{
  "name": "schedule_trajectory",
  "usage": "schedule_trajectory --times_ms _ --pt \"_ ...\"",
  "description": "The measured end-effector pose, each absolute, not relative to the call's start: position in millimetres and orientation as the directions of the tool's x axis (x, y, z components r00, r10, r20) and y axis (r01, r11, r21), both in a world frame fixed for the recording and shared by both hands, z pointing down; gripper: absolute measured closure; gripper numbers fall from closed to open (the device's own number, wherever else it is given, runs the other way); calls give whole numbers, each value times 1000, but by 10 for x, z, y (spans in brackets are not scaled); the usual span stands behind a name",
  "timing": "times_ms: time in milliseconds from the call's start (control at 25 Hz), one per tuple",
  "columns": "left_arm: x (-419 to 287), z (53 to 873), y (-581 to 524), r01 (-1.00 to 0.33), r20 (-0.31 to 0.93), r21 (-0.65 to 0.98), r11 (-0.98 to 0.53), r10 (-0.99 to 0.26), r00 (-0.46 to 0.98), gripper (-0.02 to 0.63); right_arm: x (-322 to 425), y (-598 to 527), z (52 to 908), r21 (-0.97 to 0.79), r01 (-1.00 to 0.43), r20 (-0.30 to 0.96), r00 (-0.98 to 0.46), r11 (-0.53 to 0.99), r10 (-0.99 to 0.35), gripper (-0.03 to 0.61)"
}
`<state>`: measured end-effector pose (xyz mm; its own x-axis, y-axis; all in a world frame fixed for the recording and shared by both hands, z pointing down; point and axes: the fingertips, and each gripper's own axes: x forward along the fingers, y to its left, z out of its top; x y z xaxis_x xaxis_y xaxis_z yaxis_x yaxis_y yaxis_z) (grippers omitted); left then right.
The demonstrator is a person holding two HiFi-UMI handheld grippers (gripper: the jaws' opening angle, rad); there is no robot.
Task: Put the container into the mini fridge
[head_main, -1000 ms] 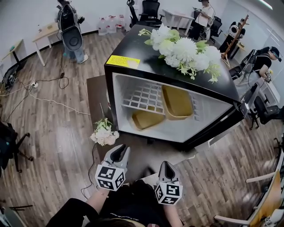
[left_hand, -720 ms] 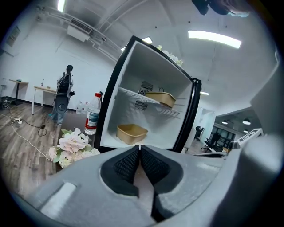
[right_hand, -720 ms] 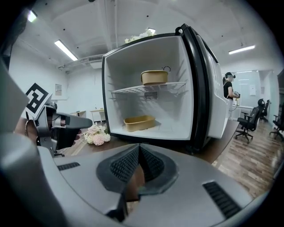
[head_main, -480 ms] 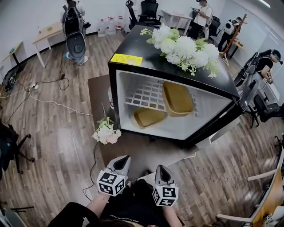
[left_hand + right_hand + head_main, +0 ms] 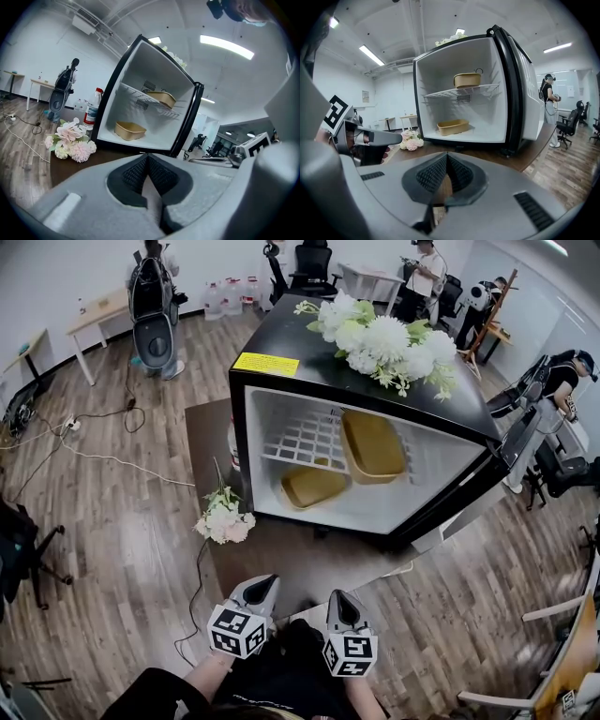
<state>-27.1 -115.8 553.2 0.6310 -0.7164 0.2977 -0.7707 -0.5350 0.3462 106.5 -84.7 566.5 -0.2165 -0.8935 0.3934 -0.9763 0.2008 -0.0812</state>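
Observation:
The black mini fridge [image 5: 281, 338] stands open on a low brown table [image 5: 281, 554]. Inside it, one tan container [image 5: 372, 446] rests on the white wire shelf and a second tan container [image 5: 314, 486] sits on the fridge floor. Both also show in the left gripper view, the shelf container [image 5: 161, 98] above the floor container [image 5: 130, 130], and in the right gripper view [image 5: 467, 79], [image 5: 452, 126]. My left gripper [image 5: 263, 581] and right gripper [image 5: 337, 596] hang side by side near my body, well short of the fridge. Both are shut with nothing between the jaws [image 5: 147, 157], [image 5: 446, 157].
White and green flowers [image 5: 384, 343] lie on the fridge top. A pink bouquet [image 5: 223, 518] lies on the table's left, a bottle [image 5: 93, 110] beside the fridge. The fridge door [image 5: 473, 502] swings out to the right. A cable [image 5: 94, 451] crosses the wooden floor; people, desks and chairs stand around.
Both grippers have drawn back from the fridge toward my body and sunk a little. The left gripper's jaws have closed. The containers have not moved.

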Motion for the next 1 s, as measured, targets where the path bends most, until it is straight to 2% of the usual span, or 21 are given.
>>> schedule_trajectory --times_ms 1000 --pt "-158 5571 -1221 -780 322 285 -557 -711 625 606 1216 -908 5624 -74 -982 389 -187 171 -902 572"
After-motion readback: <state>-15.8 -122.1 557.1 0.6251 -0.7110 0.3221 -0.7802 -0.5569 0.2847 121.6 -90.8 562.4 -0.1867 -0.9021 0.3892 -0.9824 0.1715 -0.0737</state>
